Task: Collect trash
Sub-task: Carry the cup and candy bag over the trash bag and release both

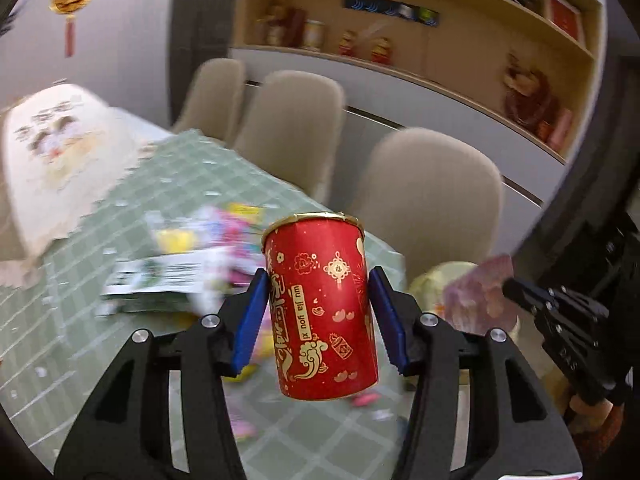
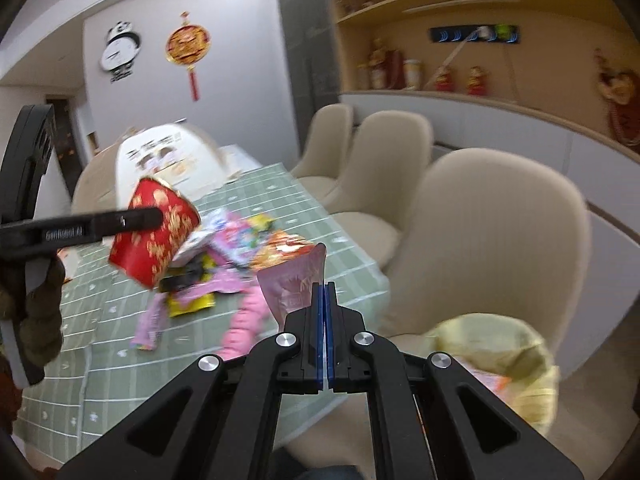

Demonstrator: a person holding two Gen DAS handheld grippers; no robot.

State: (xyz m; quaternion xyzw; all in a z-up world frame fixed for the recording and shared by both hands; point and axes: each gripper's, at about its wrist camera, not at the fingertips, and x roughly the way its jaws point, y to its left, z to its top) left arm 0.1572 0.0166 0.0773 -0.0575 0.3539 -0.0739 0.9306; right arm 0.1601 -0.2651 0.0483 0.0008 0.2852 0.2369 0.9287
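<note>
My left gripper (image 1: 318,320) is shut on a red paper cup with gold patterns (image 1: 322,312) and holds it upright above the green checked table (image 1: 180,184); the cup also shows in the right wrist view (image 2: 154,232), tilted. My right gripper (image 2: 324,292) is shut on a pale pink wrapper (image 2: 294,280), also seen in the left wrist view (image 1: 480,292). A pile of colourful wrappers (image 2: 240,248) lies on the table. A yellow trash bag (image 2: 500,360) sits open beyond the table's right edge.
Three beige chairs (image 2: 492,240) stand along the table's far side. A white printed paper bag (image 1: 52,148) stands at the table's far end. A white cabinet with wooden shelves (image 2: 500,80) runs behind the chairs.
</note>
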